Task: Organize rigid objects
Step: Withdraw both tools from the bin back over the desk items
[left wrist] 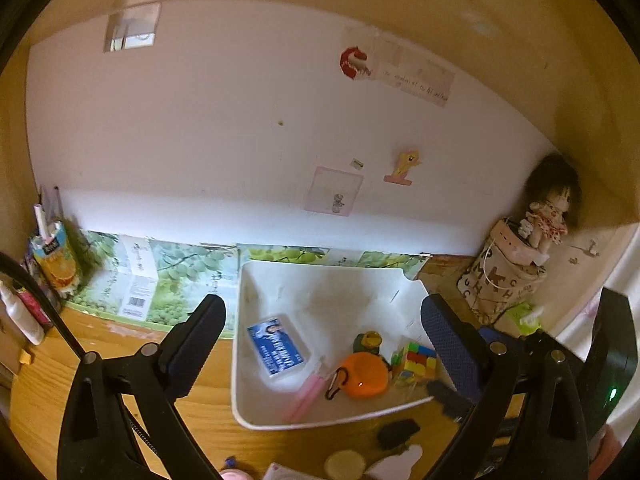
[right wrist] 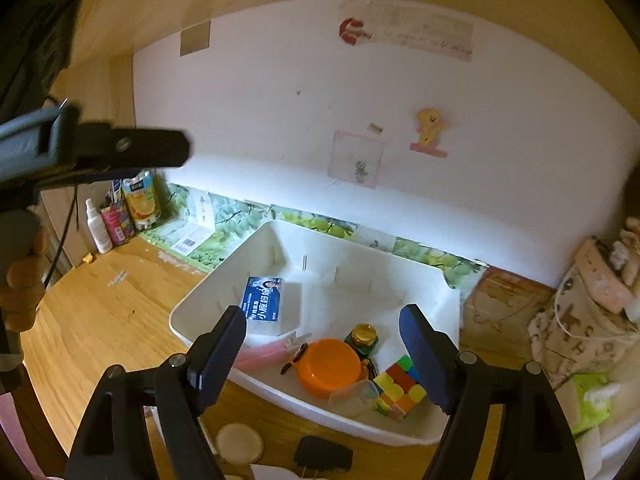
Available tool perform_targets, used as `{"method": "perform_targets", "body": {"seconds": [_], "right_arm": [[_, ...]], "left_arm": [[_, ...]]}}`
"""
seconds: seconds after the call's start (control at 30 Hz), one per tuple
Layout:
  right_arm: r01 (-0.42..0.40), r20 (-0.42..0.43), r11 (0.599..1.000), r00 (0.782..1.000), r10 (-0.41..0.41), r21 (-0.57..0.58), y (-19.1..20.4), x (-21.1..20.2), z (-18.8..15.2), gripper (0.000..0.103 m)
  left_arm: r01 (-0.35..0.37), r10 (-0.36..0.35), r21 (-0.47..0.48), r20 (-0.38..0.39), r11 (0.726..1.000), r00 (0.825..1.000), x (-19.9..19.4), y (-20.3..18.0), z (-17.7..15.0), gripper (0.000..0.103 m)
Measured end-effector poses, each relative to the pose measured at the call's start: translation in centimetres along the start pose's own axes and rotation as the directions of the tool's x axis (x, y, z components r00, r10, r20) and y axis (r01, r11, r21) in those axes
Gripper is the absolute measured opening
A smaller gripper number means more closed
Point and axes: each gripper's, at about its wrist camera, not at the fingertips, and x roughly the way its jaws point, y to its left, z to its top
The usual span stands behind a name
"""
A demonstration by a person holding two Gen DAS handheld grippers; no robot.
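Left gripper [left wrist: 322, 304] wide open, nothing held. Right gripper [right wrist: 322, 314] open too, nothing between the pads. Both up above the white plastic bin [left wrist: 248, 360], set on the yellow-brown wooden table [left wrist: 192, 412] close to the wall.

Already in the bin, bunched at the near end: flat blue-and-clear card box [left wrist: 276, 344], pink pen [left wrist: 308, 392], round orange case with a black clip [left wrist: 364, 376], small green bottle with a gold cap [left wrist: 370, 340], colourful puzzle cube [left wrist: 416, 360]. Not in yet, just in front of the bin: small black plug [left wrist: 398, 432] and round pale disc [left wrist: 344, 466].

Could go wrong:
- Bumping the bin's near rim while reaching down for the plug, and sliding the bin.
- Flat disc hard to pinch, likely to slip out.
- Dropping more on the pile, maybe knocking the little bottle over.

Around: white wall [left wrist: 220, 140] with stickers, green fruit-picture strip [left wrist: 180, 272] along the bottom, orange juice carton [left wrist: 54, 256] at the left, doll [left wrist: 548, 208] on a printed cloth bag at the right.
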Motion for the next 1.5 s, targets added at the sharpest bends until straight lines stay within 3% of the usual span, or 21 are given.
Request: {"method": "perform_targets", "body": {"seconds": [0.47, 0.83, 1.03, 1.23, 1.5], "right_arm": [[0.131, -0.020, 0.977, 0.991, -0.130, 0.168, 2.9, -4.1, -2.5, 0.080], [0.178, -0.092, 0.956, 0.983, -0.160, 0.235, 7.2, -4.9, -7.2, 0.080], [0.185, -0.157, 0.949, 0.976, -0.149, 0.253, 8.5, -4.3, -9.8, 0.080], [0.180, -0.230, 0.958, 0.965, -0.127, 0.225, 9.7, -3.0, -12.3, 0.080], [0.177, -0.335, 0.968, 0.936, -0.109, 0.178, 10.8, -0.6, -15.3, 0.080]], "left_arm": [[-0.007, 0.005, 0.078, 0.023, 0.997, 1.000, -6.4, 4.7, -1.9, 0.099], [0.024, -0.018, 0.101, -0.059, 0.995, 0.998, -7.7, 8.0, -4.6, 0.099], [0.030, -0.013, 0.119, -0.140, 0.992, 0.990, -6.7, 8.6, -6.5, 0.099], [0.030, 0.001, 0.112, -0.260, 0.993, 0.966, -4.2, 9.2, -8.9, 0.099], [0.007, 0.041, 0.108, -0.430, 0.994, 0.902, -0.2, 9.8, -11.6, 0.099]]}}
